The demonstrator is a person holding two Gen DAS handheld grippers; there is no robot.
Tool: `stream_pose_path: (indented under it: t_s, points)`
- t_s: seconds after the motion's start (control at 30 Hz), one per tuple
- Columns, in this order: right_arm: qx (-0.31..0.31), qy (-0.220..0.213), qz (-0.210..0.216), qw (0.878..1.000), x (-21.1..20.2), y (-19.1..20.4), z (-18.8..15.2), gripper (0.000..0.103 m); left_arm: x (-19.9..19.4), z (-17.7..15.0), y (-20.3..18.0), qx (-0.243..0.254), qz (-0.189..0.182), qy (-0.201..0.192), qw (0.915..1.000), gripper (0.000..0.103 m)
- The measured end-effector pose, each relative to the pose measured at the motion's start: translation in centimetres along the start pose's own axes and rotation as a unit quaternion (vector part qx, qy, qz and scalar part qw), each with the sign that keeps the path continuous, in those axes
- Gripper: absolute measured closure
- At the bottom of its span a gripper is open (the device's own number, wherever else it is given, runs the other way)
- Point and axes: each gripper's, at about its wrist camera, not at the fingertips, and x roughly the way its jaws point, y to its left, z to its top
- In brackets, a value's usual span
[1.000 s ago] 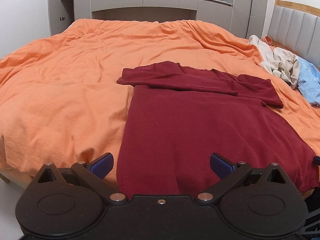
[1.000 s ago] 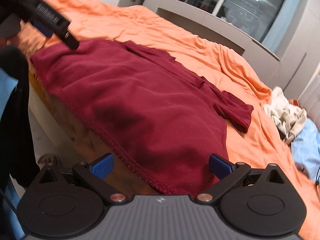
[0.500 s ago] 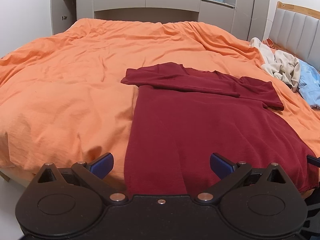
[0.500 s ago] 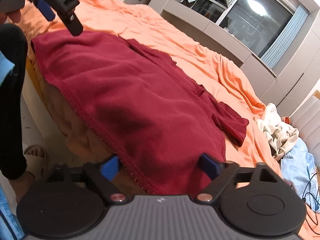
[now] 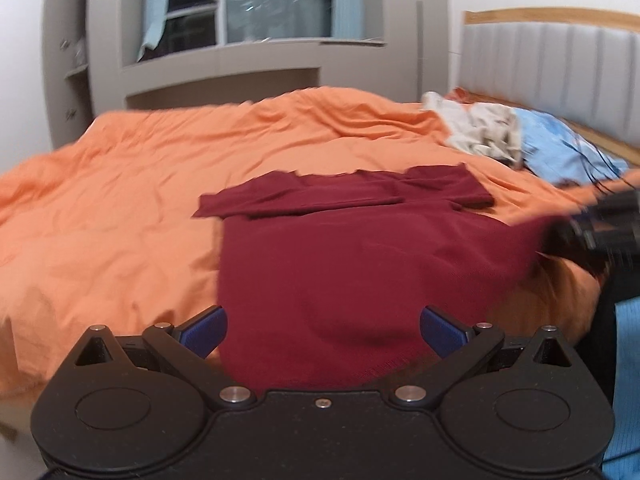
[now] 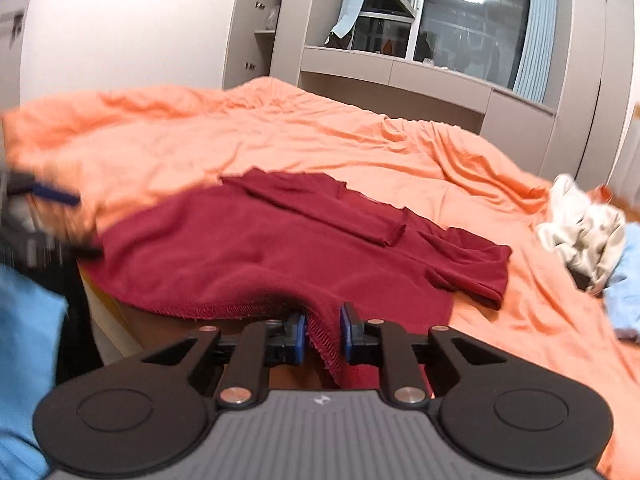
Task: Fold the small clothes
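Shirt: the dark red T-shirt (image 5: 352,256) is lying flat on the orange duvet (image 5: 120,216), hem hanging over the near edge of the bed, both sleeves folded in across the top. It's looking like a soft knit with a fine weave, and the stitched hem (image 6: 320,328) is showing a ribbed, slightly frayed edge.

Right gripper: my right gripper (image 6: 323,338) is pinching the hem near the shirt's right corner. The blue pads (image 6: 298,338) are sitting nearly together with a fold of red fabric bunching up between them.

Left gripper: my left gripper (image 5: 322,328) is hovering over the other end of the hem with its jaws spread wide, nothing between the blue pads (image 5: 204,330), fabric just lying below.

Gripper bodies: both are matte black plastic with round discs and silver rivets. The right one is showing a grey ribbed plate with a tiny logo that I'm not managing to read.

Duvet: it's looking like smooth cotton, wrinkling softly all over.

Other laundry: a crumpled cream garment (image 5: 480,132) and a light blue one (image 5: 560,156) are piling up near the grey padded headboard (image 5: 560,72).

Writing: no readable labels are showing anywhere, and both views are blurring a bit.
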Motion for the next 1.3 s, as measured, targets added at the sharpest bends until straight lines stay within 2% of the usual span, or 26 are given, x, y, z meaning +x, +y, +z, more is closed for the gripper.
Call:
stream_pose_path:
  t_s: [0.1,0.23,0.3,0.4,0.47,0.5,0.57,0.67,0.77,0.87,0.93,0.97,1.2,1.3]
  points:
    - [0.026,0.005,0.023,0.999,0.2,-1.3,1.7,0.086,0.5,-0.6,-2.3,0.033,-0.001,-0.001,0.9995,0.001]
    - [0.042,0.003,0.043,0.998,0.5,-2.5,3.8,0.087,2.3,-0.6,-4.6,0.060,0.022,0.001,0.9980,0.001]
    - [0.050,-0.001,0.048,0.998,0.4,-2.7,4.4,0.087,3.6,-0.2,-5.1,0.064,0.039,0.013,0.9971,0.005]
    - [0.058,-0.009,0.049,0.997,-0.2,-3.1,4.9,0.088,5.0,0.3,-4.5,0.049,0.061,0.034,0.9964,0.016]
    - [0.059,-0.013,0.045,0.997,-0.4,-3.2,4.8,0.088,5.4,0.5,-3.7,0.042,0.085,0.040,0.9947,0.036]
    - [0.057,-0.016,0.044,0.997,-0.7,-3.3,4.7,0.088,5.4,0.7,-3.1,0.037,0.093,0.041,0.9942,0.041]
    - [0.051,-0.017,0.039,0.998,-1.1,-3.2,4.1,0.087,4.9,0.9,-1.7,0.021,0.099,0.032,0.9943,0.061]
    - [0.035,-0.006,0.031,0.999,-1.2,-2.4,2.5,0.087,4.3,1.6,0.2,0.004,0.113,0.018,0.9934,0.081]
    - [0.022,0.009,0.027,0.999,-1.1,-1.3,0.7,0.087,3.6,2.7,1.7,-0.008,0.112,0.001,0.9937,0.091]
    - [0.015,0.015,0.019,1.000,-0.9,-0.3,-0.9,0.085,3.3,4.0,2.1,-0.004,0.102,-0.010,0.9947,0.095]
    - [0.010,0.021,0.012,1.000,-0.6,0.4,-2.0,0.074,3.2,5.0,2.0,0.006,0.098,-0.016,0.9951,0.095]
    - [0.005,0.025,0.006,1.000,-0.4,0.8,-2.5,0.064,3.2,5.5,1.9,0.012,0.094,-0.019,0.9953,0.095]
    - [-0.050,0.043,-0.023,0.998,0.7,3.8,-5.6,0.033,2.9,8.0,1.3,0.043,0.075,-0.031,0.9958,0.095]
    - [-0.090,0.047,-0.052,0.993,0.9,5.0,-6.5,0.029,2.7,8.7,1.2,0.045,0.072,-0.037,0.9957,0.096]
